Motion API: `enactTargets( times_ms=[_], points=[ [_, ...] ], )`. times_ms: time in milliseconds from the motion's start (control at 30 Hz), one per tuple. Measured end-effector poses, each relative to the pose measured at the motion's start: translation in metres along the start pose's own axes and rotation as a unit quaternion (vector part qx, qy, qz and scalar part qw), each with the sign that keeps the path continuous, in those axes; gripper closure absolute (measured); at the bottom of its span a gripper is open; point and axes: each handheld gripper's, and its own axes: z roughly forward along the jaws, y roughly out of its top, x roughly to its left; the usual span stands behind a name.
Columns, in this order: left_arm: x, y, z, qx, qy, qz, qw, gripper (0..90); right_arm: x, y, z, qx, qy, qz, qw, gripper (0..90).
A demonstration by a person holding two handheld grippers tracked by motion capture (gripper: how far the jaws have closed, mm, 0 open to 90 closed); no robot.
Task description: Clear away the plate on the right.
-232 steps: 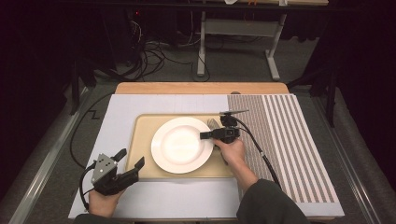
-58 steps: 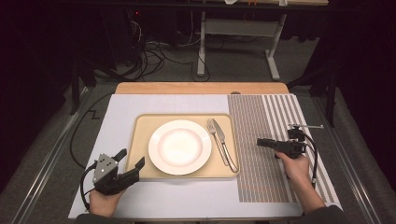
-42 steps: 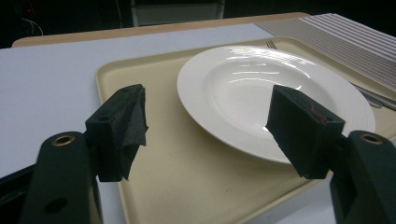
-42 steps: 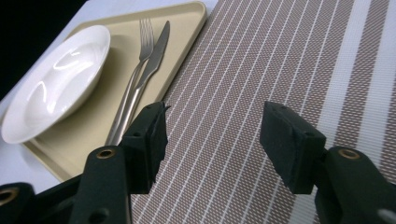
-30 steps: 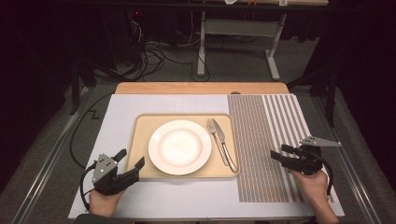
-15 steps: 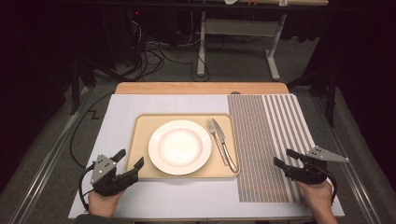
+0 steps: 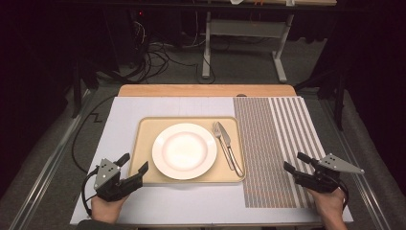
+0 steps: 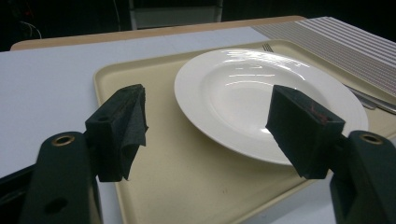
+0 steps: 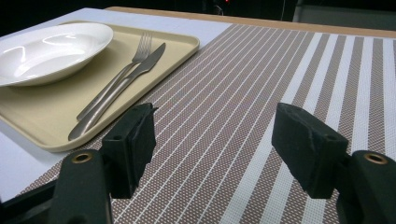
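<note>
Left tool (image 7: 135, 166), right tool (image 7: 297, 163): both agape.

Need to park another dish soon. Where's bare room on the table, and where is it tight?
Bare: the striped mat between the tray and the right claw, and the white sheet left of and behind the tray. Crowded: the tray itself, with the plate beside the fork and knife.

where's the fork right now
In the high view the fork lies on the right part of the tan tray, between the white plate and the knife, tines pointing away from the person.
</note>
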Motion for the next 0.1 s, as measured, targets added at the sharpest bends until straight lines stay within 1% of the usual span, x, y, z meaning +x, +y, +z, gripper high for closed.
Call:
enactTargets(
  times_ms=[100],
  points=[
    [0.0002,0.0001,0.0003,0.0,0.0,-0.001,1.0,29.5,-0.0002,0.0,0.0,-0.002,0.001,-0.002,1.0,31.2]
  ],
)
